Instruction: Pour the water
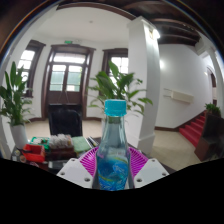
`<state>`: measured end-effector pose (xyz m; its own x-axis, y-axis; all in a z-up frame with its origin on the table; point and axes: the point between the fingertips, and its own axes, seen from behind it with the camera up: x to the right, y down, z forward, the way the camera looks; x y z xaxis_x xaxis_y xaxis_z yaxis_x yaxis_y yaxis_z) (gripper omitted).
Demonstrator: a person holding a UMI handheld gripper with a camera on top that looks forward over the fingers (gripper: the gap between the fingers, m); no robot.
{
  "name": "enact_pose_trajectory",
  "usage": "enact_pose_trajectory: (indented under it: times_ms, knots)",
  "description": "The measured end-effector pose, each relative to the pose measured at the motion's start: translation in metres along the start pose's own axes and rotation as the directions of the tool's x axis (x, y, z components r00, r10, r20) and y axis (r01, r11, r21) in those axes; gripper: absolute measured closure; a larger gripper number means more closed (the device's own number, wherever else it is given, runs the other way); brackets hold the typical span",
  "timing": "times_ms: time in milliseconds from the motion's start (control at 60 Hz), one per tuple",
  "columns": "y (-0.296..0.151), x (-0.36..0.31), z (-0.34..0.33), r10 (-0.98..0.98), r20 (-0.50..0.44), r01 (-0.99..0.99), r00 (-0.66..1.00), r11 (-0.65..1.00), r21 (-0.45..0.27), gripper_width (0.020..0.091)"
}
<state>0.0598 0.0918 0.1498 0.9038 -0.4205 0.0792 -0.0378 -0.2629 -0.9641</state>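
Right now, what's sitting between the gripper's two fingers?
The water bottle with a blue cap stands upright between the fingers of the gripper, shown in the gripper view.

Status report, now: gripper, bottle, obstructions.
Hand-held gripper shut on clear plastic water bottle with blue cap. Bottle upright, cap on. Nothing blocking ahead; potted plant well beyond.

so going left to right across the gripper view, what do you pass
potted plant by the wall → double door → water bottle held in the tongs → white column → red stairs
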Motion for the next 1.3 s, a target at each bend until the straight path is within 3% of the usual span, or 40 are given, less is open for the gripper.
enact_pose_trajectory:
  times_ms: [83,233,267,483,633,717,1067,1300]
  knots:
    - [0.030,0.017,0.005,0.001,-0.033,-0.003,0.999,0.998,-0.058,0.0694]
    - [0.087,0.020,0.028,0.043,-0.002,-0.043,0.999,0.993,-0.105,0.0675]
    - [0.083,0.018,0.026,0.052,0.001,-0.052,0.999,0.997,-0.056,0.0690]
    - [0.084,0.015,0.025,0.043,0.020,-0.042,0.999,0.998,-0.048,0.0672]
    - [0.085,0.016,0.024,0.056,0.031,-0.055,0.998,0.997,-0.052,0.0547]
    - [0.101,0.014,0.023,0.041,0.050,-0.036,0.998,0.994,-0.103,0.0279]
    - [0.123,0.001,-0.089,0.033,0.185,-0.007,0.982,0.990,-0.139,0.0269]
    - [0.071,0.009,-0.172,0.071,0.217,-0.049,0.974,0.993,-0.107,0.0272]
